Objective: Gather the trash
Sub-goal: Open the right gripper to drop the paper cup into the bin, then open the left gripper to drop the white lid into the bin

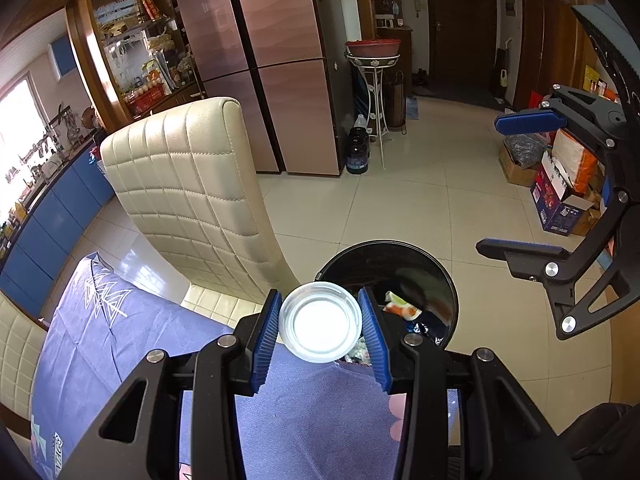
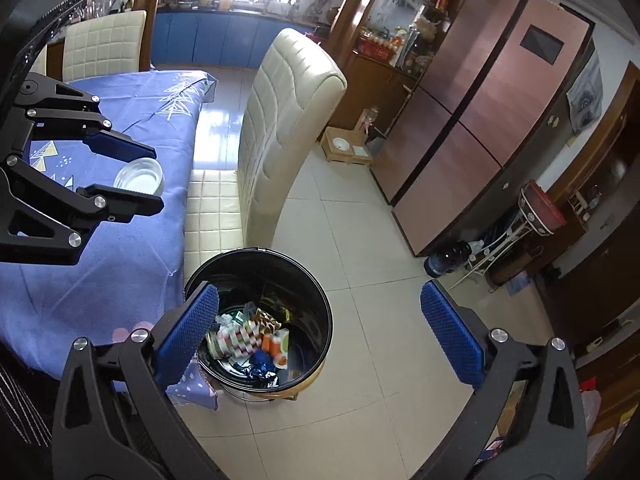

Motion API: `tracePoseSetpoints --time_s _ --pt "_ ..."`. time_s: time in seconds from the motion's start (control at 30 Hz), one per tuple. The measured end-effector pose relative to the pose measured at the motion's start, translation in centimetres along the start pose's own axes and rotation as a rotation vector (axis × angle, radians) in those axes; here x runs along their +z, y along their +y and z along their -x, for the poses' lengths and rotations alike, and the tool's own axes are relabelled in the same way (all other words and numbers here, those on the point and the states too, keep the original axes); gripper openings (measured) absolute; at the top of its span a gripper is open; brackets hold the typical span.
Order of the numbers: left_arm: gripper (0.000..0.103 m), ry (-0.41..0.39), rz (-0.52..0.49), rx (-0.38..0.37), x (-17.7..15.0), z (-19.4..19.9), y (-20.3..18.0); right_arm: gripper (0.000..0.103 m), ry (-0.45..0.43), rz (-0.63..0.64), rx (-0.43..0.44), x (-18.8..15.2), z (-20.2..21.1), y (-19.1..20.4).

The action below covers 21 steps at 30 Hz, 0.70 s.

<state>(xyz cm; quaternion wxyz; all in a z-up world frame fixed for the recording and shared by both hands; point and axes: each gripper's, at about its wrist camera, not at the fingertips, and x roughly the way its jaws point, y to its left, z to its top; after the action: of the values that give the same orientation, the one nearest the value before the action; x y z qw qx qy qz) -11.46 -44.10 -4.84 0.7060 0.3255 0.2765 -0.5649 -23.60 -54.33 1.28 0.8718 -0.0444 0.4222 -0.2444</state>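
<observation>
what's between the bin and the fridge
Mostly bare tiled floor. In the right wrist view, nothing stands on the stretch from the bin to the fridge; the cream chair sits off to one side.

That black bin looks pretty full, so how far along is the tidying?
Wrappers already lie in the black bin. The left tongs grip a small glass dish near the blue tablecloth's edge; the right tongs hang open above the bin. No loose trash shows on the cloth.

Bin (image 2: 320,312) beside table (image 2: 120,264) (chair (image 2: 280,120) behind).
</observation>
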Motion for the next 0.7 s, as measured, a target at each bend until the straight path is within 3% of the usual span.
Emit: tracePoseSetpoints --time_s 0.7 --pt "0.04 0.002 -0.041 -0.051 2.6 -1.9 -1.2 0.1 0.044 -0.03 0.004 -1.1 -0.9 -0.6"
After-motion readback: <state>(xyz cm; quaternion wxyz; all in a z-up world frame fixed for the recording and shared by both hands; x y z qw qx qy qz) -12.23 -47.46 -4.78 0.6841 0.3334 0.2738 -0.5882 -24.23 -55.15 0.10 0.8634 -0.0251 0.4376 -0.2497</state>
